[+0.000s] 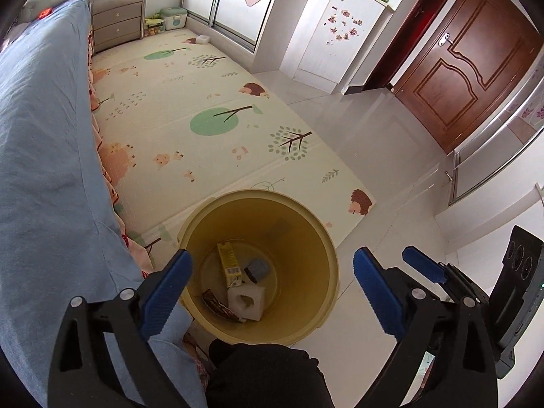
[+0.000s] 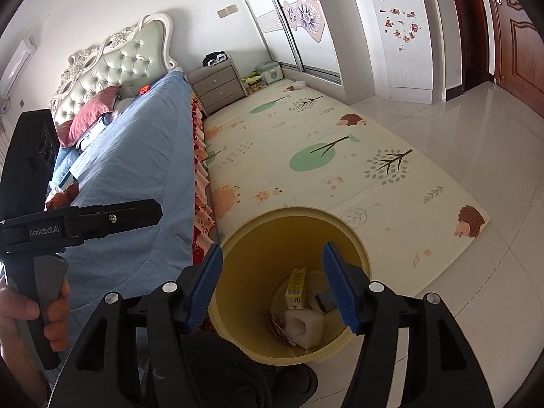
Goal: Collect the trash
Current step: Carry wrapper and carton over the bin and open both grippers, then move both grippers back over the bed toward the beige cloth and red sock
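Hovering spread and empty, my left gripper (image 1: 270,294) and right gripper (image 2: 273,284) frame the yellow bin (image 1: 316,238), where the carton (image 1: 229,265) and white foam block (image 1: 246,301) lie. Dropping lower, I could knock the rim and tip it.

Bedroom: blue-covered bed (image 2: 136,156) at 9 o'clock, patterned play mat (image 1: 190,119) centre, brown door (image 1: 476,68) at 2 o'clock, glossy tiled floor (image 1: 374,142).

Home bedroom: bed (image 2: 136,156) with tufted headboard (image 2: 119,64), nightstand (image 2: 217,85), sliding wardrobe (image 2: 306,17), children's play mat (image 2: 323,156), wooden door (image 1: 469,68).
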